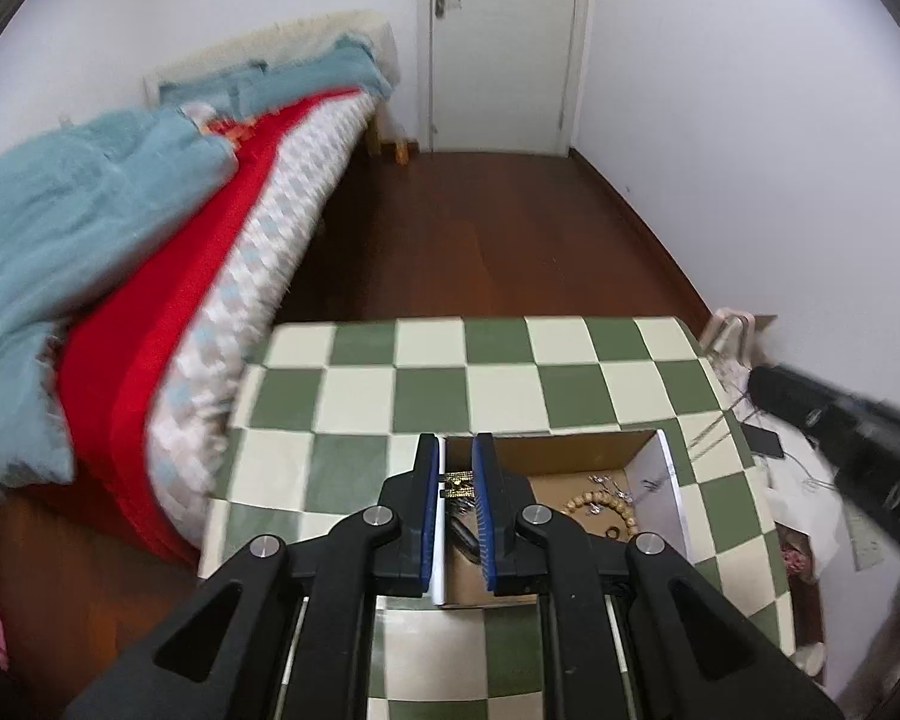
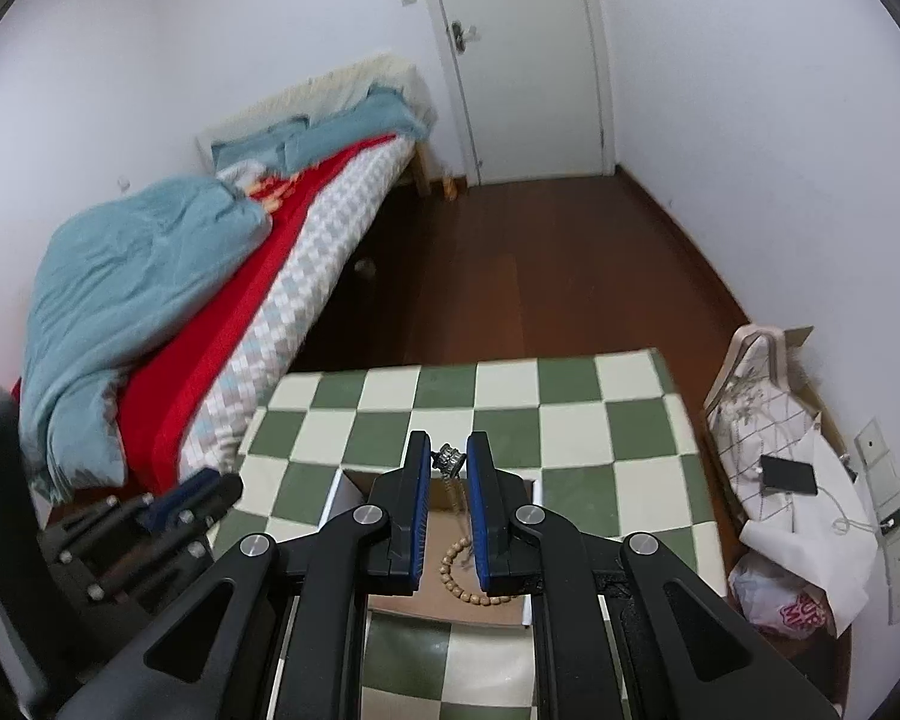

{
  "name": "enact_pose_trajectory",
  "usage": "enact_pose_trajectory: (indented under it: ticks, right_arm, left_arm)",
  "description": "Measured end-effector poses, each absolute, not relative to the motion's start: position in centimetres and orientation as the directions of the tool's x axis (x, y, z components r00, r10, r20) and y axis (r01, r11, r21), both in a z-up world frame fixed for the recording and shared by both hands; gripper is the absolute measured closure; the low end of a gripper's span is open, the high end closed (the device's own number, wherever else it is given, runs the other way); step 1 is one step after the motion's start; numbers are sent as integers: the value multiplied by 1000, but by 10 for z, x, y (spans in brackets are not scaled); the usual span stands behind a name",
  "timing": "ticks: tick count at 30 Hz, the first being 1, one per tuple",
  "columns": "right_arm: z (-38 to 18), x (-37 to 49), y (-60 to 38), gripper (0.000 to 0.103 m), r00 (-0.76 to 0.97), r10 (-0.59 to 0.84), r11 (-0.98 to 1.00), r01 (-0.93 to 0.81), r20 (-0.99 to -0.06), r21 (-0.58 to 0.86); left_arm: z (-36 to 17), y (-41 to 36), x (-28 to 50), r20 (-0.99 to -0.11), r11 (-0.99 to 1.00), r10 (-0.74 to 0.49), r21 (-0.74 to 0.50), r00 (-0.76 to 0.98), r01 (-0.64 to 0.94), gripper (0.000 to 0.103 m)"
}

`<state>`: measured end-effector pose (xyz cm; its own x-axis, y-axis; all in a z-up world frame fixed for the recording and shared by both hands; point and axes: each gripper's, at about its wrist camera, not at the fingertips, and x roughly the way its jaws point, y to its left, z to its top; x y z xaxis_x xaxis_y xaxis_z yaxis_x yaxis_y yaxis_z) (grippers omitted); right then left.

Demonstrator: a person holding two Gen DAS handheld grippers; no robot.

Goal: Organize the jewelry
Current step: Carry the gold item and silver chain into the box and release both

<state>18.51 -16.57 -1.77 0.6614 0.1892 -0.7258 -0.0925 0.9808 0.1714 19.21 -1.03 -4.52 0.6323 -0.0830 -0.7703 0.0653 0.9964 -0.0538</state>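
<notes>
The right gripper (image 2: 448,457) pinches a small silver ornament (image 2: 448,456) above the cardboard box (image 2: 390,597); the left gripper (image 1: 457,463), at nine o'clock, is closed, empty.

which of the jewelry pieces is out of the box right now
The small silver piece, pinched at the right gripper tips with a chain dangling below it. The bead bracelet and the other pieces lie inside the box.
</notes>
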Motion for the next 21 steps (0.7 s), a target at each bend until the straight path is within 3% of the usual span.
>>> enact_pose_trajectory:
  ticks: [9,13,14,15,16,17,18,20,21]
  right_arm:
    - [-81,230,-173,90,533,237,969,-65,-812,240]
    - [-97,243,-180,90,485,263,961,-50,-834,273]
    - [-100,246,-182,90,474,270,958,-46,-838,282]
    - [-104,248,-183,90,457,272,958,-42,-847,284]
    - [-108,250,-184,89,443,271,958,-34,-855,286]
    - [-110,251,-185,89,434,270,957,-27,-859,287]
    - [-114,251,-185,89,422,273,957,-28,-864,289]
    - [-117,251,-186,76,413,259,961,-20,-873,276]
    - [-118,249,-186,57,411,254,963,-20,-876,270]
  left_arm:
    - [-97,-20,237,-859,969,-248,-229,447,96,94]
    - [-110,-22,255,-871,946,-319,-315,374,73,88]
    - [-109,-22,256,-872,949,-310,-308,378,66,77]
    - [-107,-22,257,-874,953,-297,-296,385,61,53]
    - [-105,-21,259,-873,956,-285,-286,396,58,37]
    - [-101,-18,258,-870,963,-261,-265,419,49,14]
    - [-98,-16,258,-868,967,-243,-251,434,40,11]
    - [-95,-8,259,-868,974,-212,-226,449,24,11]
    - [-95,-4,258,-874,981,-178,-195,453,9,10]
